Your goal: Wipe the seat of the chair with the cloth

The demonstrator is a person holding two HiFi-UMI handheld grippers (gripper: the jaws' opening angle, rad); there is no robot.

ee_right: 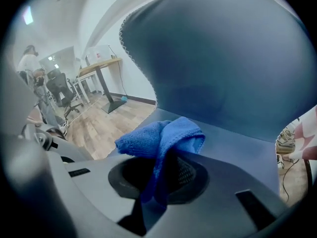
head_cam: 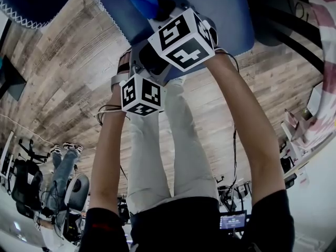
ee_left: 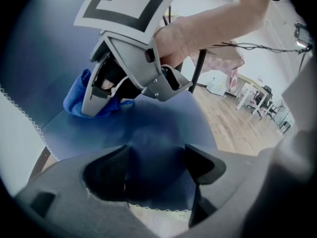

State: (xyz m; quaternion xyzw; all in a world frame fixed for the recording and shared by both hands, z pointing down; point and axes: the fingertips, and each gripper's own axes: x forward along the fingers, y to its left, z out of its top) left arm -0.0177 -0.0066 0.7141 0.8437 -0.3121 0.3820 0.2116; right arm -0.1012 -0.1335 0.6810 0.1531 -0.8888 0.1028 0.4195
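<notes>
A blue chair seat [head_cam: 220, 14] fills the top of the head view, its dark blue surface [ee_left: 148, 128] also under both grippers. My right gripper [head_cam: 160, 7] is shut on a bright blue cloth [ee_right: 161, 140], which bunches out in front of its jaws and rests on the seat [ee_right: 237, 143] near the backrest [ee_right: 223, 58]. In the left gripper view the same cloth [ee_left: 77, 100] shows under the right gripper's nose. My left gripper [ee_left: 156, 165] hovers open over the seat's front edge, nothing between its jaws.
Wood-plank floor [head_cam: 63, 72] lies all around the chair. Desks and office chairs [ee_right: 94, 78] stand at the room's edge. A checked cloth [head_cam: 328, 62] hangs at the right. Another person [head_cam: 63, 167] stands to the lower left.
</notes>
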